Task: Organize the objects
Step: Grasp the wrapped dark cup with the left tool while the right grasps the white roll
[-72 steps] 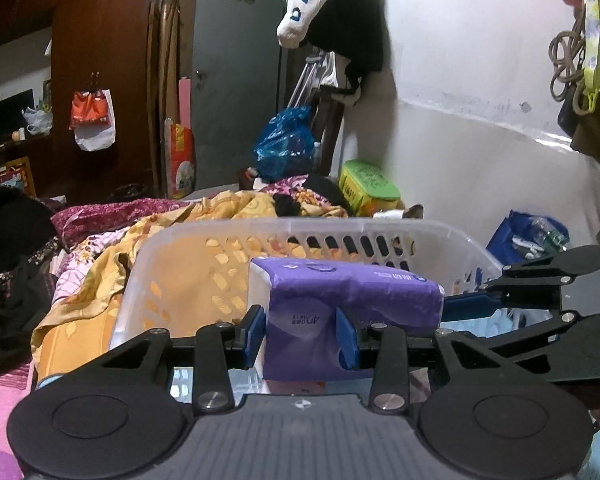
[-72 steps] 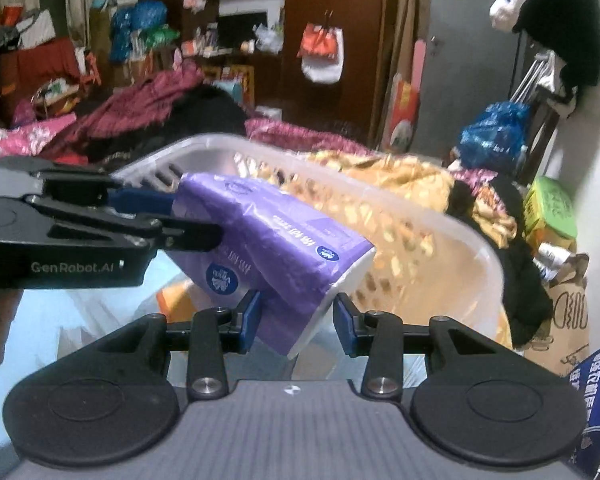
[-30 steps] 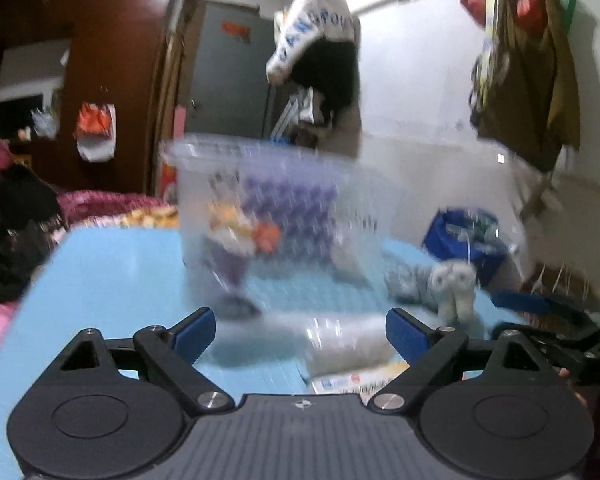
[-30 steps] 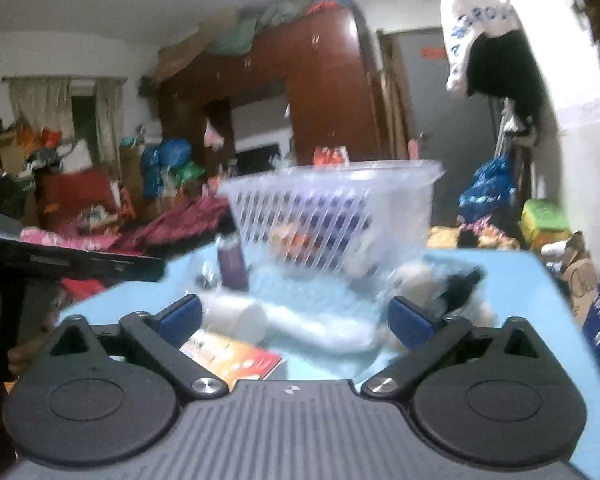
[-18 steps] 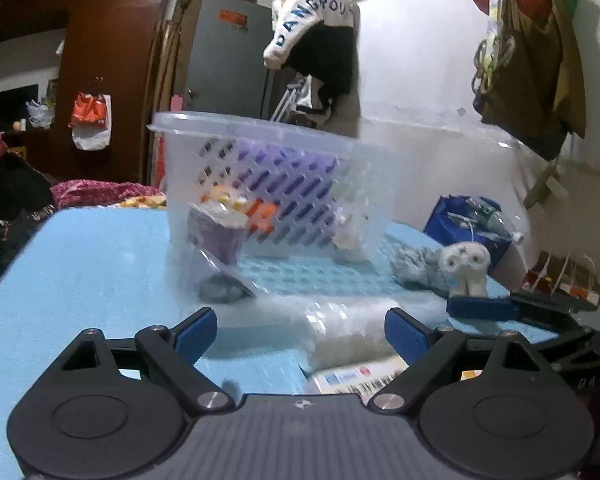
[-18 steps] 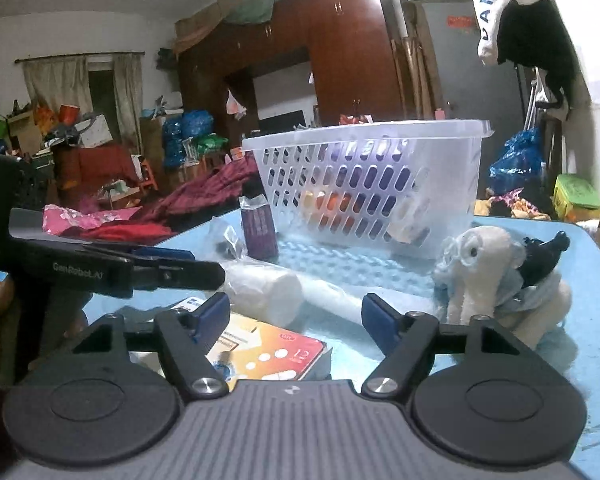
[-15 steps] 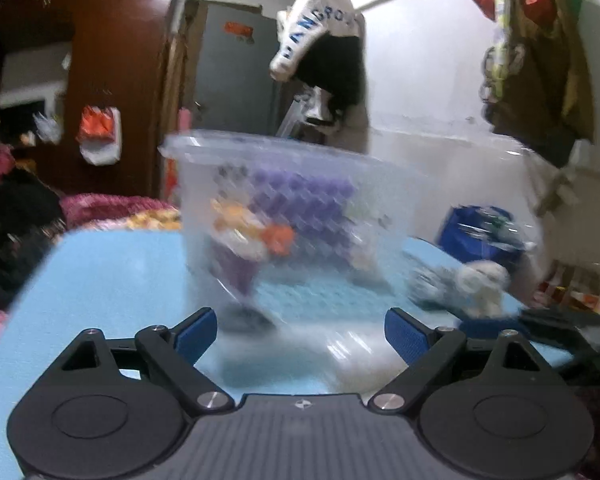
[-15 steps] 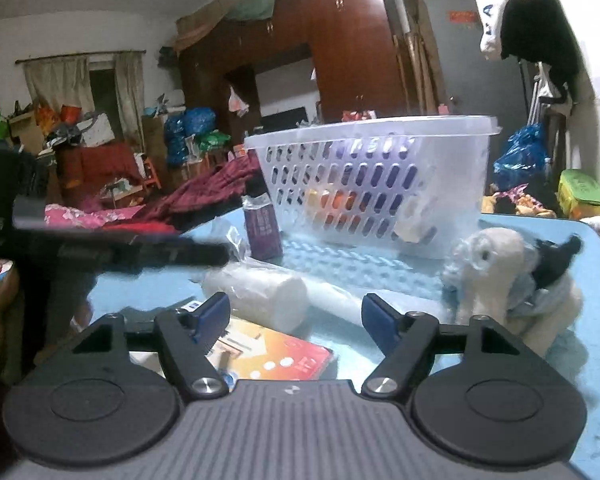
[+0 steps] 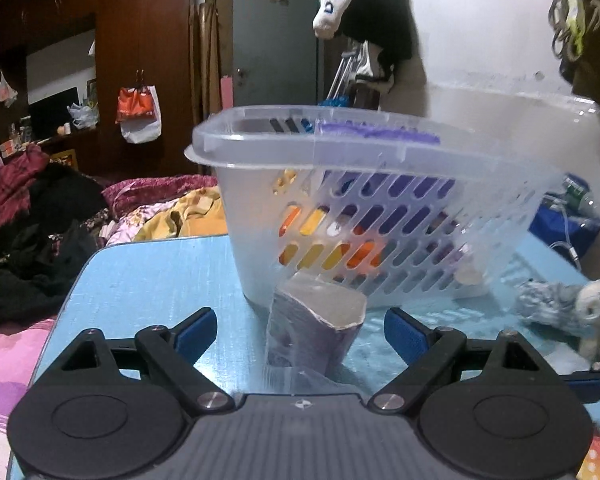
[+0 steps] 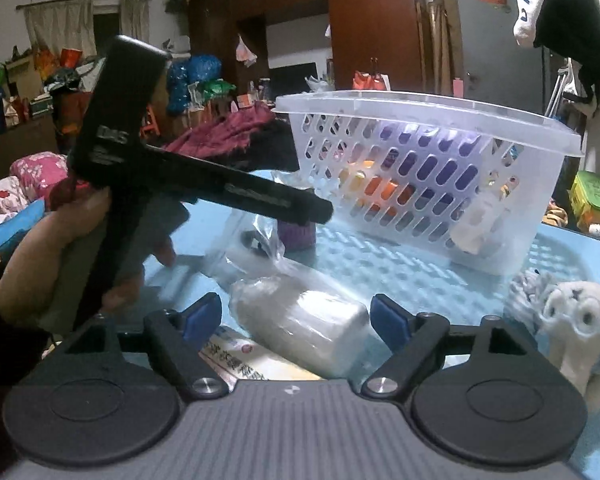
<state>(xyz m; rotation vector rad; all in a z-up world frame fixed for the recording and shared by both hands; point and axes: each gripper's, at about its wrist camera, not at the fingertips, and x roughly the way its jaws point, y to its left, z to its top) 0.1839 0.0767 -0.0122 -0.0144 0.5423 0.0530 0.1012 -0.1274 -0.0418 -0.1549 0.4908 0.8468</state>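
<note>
A clear slotted plastic basket (image 9: 380, 168) (image 10: 432, 184) stands on the blue table (image 9: 148, 280), holding a purple tissue pack (image 9: 376, 134) and orange and yellow items. My left gripper (image 9: 300, 332) is open, and a small purple packet (image 9: 316, 332) stands between its spread fingers. In the right wrist view my right gripper (image 10: 296, 318) is open around a white plastic-wrapped roll (image 10: 300, 320). A hand holds the left gripper (image 10: 204, 192) at the left, over the purple packet (image 10: 296, 236).
A plush owl toy (image 10: 580, 328) (image 9: 572, 304) lies at the right on the table. A printed box (image 10: 240, 354) sits under the white roll. A clear plastic bag (image 10: 256, 240) lies near the packet. Piled clothes (image 9: 40, 220) lie beyond the table's left edge.
Both grippers let go of the purple tissue pack, which now lies in the basket. They dropped low over the table; the left one closed in on the purple packet, the right on the white roll.
</note>
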